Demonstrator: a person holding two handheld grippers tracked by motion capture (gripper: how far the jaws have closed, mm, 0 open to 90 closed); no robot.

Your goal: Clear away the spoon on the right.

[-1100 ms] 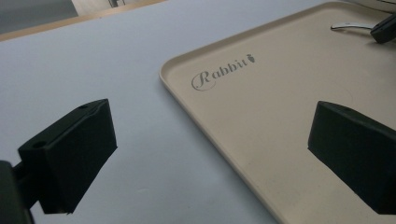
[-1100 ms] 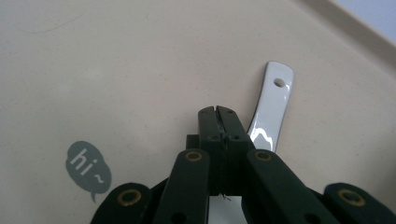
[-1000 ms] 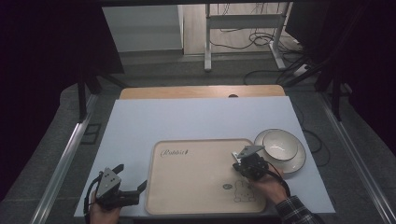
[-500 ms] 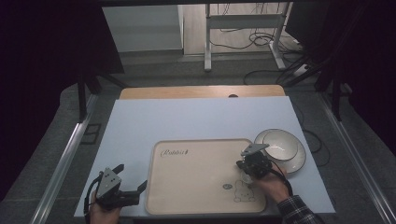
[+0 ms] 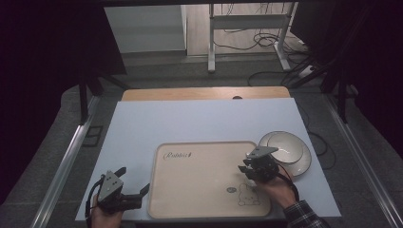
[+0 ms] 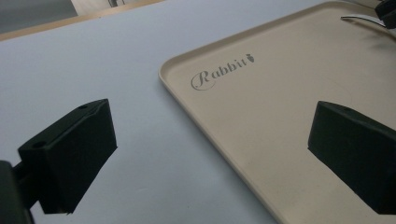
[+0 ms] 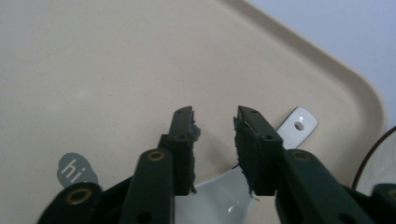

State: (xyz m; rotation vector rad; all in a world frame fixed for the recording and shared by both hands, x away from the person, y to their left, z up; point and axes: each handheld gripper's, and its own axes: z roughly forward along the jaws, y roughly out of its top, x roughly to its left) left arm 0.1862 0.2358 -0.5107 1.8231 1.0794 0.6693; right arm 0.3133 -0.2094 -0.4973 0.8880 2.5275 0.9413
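Over the near right of the beige rectangular plastic tray (image 5: 199, 180), the right hand-held gripper (image 7: 215, 122) is hovering part-open above a white spoon (image 7: 294, 127), risking pushing it away if lowered off-centre.

High view is pretty moody: left and right edges of the frame go nearly black, while the bench (image 5: 199, 118) at center catches even, soft light with only faint shadows. No real glare on it. In both gripper views the black jaws at the bottom come out soft and blurry, and the right one looks grainy overall.
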